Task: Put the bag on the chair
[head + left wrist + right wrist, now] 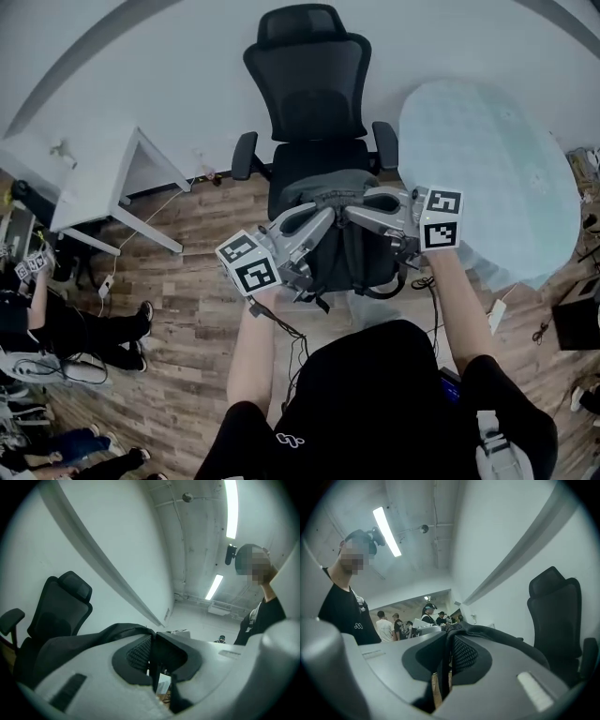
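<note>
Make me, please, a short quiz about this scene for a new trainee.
1. True or false: the left gripper and the right gripper are both shut on the bag.
2. Which colour is the chair? A) black B) red C) white
3. Fill in: in the head view, to the right of the chair stands a round ____.

Key: 1 true; 2 A; 3 table.
</note>
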`<act>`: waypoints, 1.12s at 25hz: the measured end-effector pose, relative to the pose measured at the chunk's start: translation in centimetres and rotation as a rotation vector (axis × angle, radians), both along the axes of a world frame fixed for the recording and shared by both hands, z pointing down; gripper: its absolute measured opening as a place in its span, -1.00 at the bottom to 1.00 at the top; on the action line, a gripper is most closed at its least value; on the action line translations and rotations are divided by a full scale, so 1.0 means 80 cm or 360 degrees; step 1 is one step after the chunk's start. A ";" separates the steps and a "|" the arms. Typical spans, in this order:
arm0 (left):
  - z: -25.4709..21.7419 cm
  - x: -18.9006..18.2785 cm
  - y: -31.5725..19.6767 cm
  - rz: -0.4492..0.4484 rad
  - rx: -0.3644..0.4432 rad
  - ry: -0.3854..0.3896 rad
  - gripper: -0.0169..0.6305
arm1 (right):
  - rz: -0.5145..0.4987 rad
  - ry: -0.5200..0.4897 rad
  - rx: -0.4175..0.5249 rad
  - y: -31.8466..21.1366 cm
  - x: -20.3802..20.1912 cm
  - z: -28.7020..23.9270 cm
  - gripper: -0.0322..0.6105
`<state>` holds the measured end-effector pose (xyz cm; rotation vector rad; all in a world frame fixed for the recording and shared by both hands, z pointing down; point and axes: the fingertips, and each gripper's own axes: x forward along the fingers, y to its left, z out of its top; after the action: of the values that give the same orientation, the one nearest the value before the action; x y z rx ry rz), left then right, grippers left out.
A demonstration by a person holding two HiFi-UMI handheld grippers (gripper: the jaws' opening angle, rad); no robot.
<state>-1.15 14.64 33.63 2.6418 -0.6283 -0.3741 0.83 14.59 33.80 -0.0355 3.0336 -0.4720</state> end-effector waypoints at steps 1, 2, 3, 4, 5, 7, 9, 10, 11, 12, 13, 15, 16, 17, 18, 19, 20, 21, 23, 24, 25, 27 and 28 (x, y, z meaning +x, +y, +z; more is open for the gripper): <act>0.003 -0.001 -0.022 0.0002 -0.0020 0.0013 -0.85 | -0.0017 -0.0007 -0.0009 -0.022 -0.001 0.004 -0.78; 0.006 -0.003 -0.043 0.0003 -0.0033 0.0024 -0.85 | -0.0037 -0.0014 -0.0015 -0.044 -0.003 0.007 -0.78; 0.009 -0.006 -0.069 0.0002 -0.0042 0.0030 -0.85 | -0.0058 -0.0019 -0.0021 -0.070 -0.006 0.010 -0.78; 0.010 -0.010 -0.104 -0.0004 -0.0052 0.0032 -0.85 | -0.0081 -0.0022 -0.0030 -0.105 -0.010 0.011 -0.78; 0.013 -0.015 -0.148 -0.0014 -0.0070 0.0035 -0.85 | -0.0105 -0.0024 -0.0045 -0.149 -0.015 0.013 -0.78; 0.022 -0.029 -0.242 -0.0041 -0.0137 0.0051 -0.85 | -0.0177 -0.0035 -0.0095 -0.244 -0.028 0.022 -0.78; 0.032 -0.044 -0.299 -0.0063 -0.0212 0.0060 -0.85 | -0.0259 -0.0058 -0.0137 -0.301 -0.041 0.032 -0.78; 0.034 -0.048 -0.311 -0.0069 -0.0236 0.0051 -0.85 | -0.0284 -0.0071 -0.0140 -0.313 -0.045 0.033 -0.78; 0.035 -0.050 -0.316 -0.0072 -0.0251 0.0034 -0.85 | -0.0295 -0.0081 -0.0138 -0.318 -0.047 0.033 -0.78; 0.034 -0.051 -0.317 -0.0075 -0.0263 0.0013 -0.85 | -0.0297 -0.0087 -0.0136 -0.318 -0.047 0.033 -0.78; 0.034 -0.049 -0.316 -0.0077 -0.0272 -0.0008 -0.85 | -0.0292 -0.0088 -0.0136 -0.317 -0.046 0.033 -0.78; 0.034 -0.046 -0.313 -0.0075 -0.0281 -0.0037 -0.85 | -0.0270 -0.0070 -0.0133 -0.314 -0.044 0.033 -0.78; 0.033 -0.045 -0.311 -0.0074 -0.0282 -0.0040 -0.85 | -0.0255 -0.0061 -0.0130 -0.312 -0.043 0.032 -0.78; 0.031 -0.045 -0.307 -0.0073 -0.0278 -0.0039 -0.85 | -0.0239 -0.0057 -0.0127 -0.308 -0.043 0.030 -0.78; 0.027 -0.045 -0.303 -0.0072 -0.0267 -0.0036 -0.85 | -0.0225 -0.0059 -0.0124 -0.303 -0.043 0.026 -0.78; 0.021 -0.044 -0.300 -0.0072 -0.0249 -0.0035 -0.85 | -0.0211 -0.0064 -0.0119 -0.300 -0.041 0.020 -0.78; 0.014 -0.043 -0.299 -0.0074 -0.0230 -0.0037 -0.85 | -0.0195 -0.0065 -0.0112 -0.298 -0.040 0.013 -0.78; 0.009 -0.042 -0.302 -0.0076 -0.0217 -0.0038 -0.85 | -0.0178 -0.0060 -0.0106 -0.301 -0.040 0.008 -0.78; 0.008 -0.050 -0.331 -0.0078 -0.0224 -0.0028 -0.85 | -0.0150 -0.0035 -0.0115 -0.329 -0.047 0.008 -0.78; 0.014 -0.058 -0.360 -0.0077 -0.0244 -0.0018 -0.85 | -0.0143 -0.0018 -0.0132 -0.358 -0.055 0.014 -0.78; 0.023 -0.067 -0.395 -0.0074 -0.0269 -0.0007 -0.85 | -0.0138 0.0001 -0.0156 -0.394 -0.065 0.023 -0.78; 0.041 -0.083 -0.463 -0.0064 -0.0316 0.0010 -0.85 | -0.0125 0.0042 -0.0204 -0.461 -0.081 0.041 -0.77; 0.049 -0.087 -0.486 -0.0056 -0.0337 0.0014 -0.85 | -0.0115 0.0063 -0.0224 -0.485 -0.086 0.049 -0.77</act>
<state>-8.12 -24.24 37.58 2.4297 -0.6731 -0.3109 -6.03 -24.20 37.69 0.0581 3.0430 -0.6982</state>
